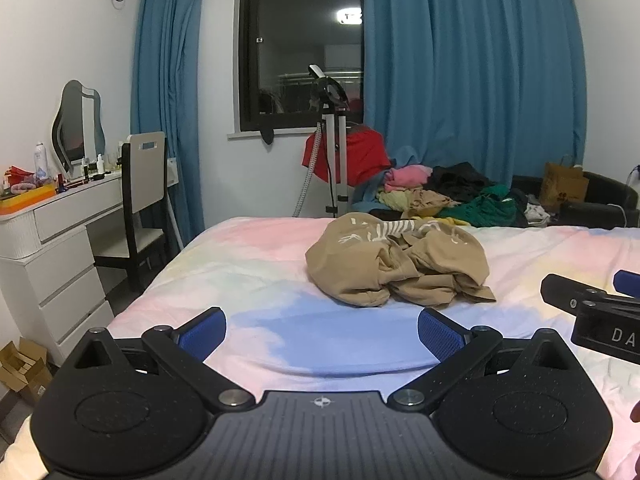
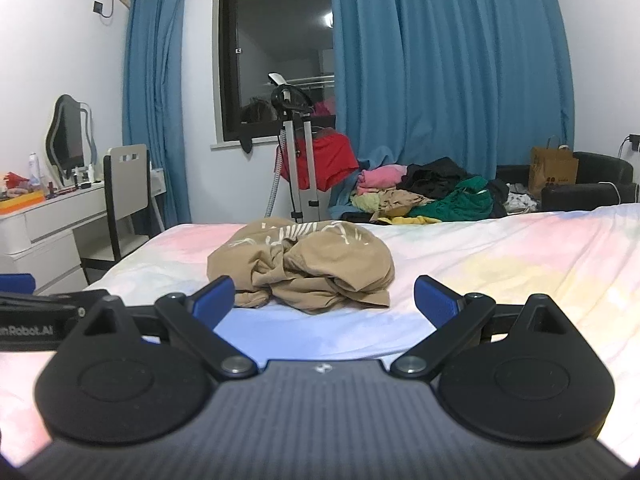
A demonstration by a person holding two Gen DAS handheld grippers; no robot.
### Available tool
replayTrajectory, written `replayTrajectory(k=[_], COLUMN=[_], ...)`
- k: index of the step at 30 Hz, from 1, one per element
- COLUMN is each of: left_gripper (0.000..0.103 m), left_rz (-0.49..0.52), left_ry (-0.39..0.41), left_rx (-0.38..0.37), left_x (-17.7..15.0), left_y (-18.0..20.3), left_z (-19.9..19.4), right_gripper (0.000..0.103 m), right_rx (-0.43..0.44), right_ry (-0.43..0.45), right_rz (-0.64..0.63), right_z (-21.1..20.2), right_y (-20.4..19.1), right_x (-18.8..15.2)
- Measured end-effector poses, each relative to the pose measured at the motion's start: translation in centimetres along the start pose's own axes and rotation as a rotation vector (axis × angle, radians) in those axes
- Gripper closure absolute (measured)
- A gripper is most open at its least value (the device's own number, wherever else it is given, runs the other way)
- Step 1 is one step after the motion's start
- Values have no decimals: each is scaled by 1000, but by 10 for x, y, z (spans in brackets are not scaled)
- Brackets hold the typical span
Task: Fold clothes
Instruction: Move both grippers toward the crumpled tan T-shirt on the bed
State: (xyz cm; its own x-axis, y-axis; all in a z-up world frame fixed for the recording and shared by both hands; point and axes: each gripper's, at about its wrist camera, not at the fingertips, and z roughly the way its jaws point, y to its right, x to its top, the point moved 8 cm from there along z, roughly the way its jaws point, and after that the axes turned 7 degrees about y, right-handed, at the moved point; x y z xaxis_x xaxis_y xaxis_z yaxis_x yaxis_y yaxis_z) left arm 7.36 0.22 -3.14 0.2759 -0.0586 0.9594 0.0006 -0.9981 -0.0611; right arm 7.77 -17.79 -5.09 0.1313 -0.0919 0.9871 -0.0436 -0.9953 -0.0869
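Tan shirt [image 1: 396,260] crumpled mid-bed [image 1: 248,256], both tongs [image 1: 322,334] [image 2: 324,302] spread wide, apart from it

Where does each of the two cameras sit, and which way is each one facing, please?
Left wrist view: on the left gripper, low over the bed, facing the crumpled tan garment and the window; its open jaws show, and the right gripper enters at the right edge.
Right wrist view: on the right gripper, aimed the same way; its open jaws show, and the left gripper enters at the left edge.
Both share the garment, bed, blue curtains, window and the clothes pile beyond.
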Motion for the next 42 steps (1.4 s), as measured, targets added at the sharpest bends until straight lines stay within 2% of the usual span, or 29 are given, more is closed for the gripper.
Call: replayTrajectory(k=[9, 12, 20, 27, 31, 39, 42], left_gripper=[0, 0, 0, 0, 0, 0, 0], left_rz=[-13, -1, 57, 42, 21, 18, 26], left_ry=[17, 18, 41, 41, 26, 10, 8], left_rx=[21, 27, 15, -6, -52, -78, -85], left_x=[-6, -9, -9, -8, -9, -18, -25], left_y=[-7, 0, 4, 3, 5, 9, 14], left_z=[-7, -7, -12, -15, -16, -8, -1], right_gripper=[5, 5, 5, 5, 5, 5, 5], right_rx=[11, 18, 14, 7, -9, -65, -12], right_ry=[29, 22, 37, 37, 64, 194, 179], right_rz=[-34, -11, 1, -15, -23, -13, 8], right_z=[-6, -7, -7, -7, -7, -21, -20], right_y=[-9, 0, 0, 1, 4, 13, 16], right_x=[0, 1, 3, 2, 7, 24, 31])
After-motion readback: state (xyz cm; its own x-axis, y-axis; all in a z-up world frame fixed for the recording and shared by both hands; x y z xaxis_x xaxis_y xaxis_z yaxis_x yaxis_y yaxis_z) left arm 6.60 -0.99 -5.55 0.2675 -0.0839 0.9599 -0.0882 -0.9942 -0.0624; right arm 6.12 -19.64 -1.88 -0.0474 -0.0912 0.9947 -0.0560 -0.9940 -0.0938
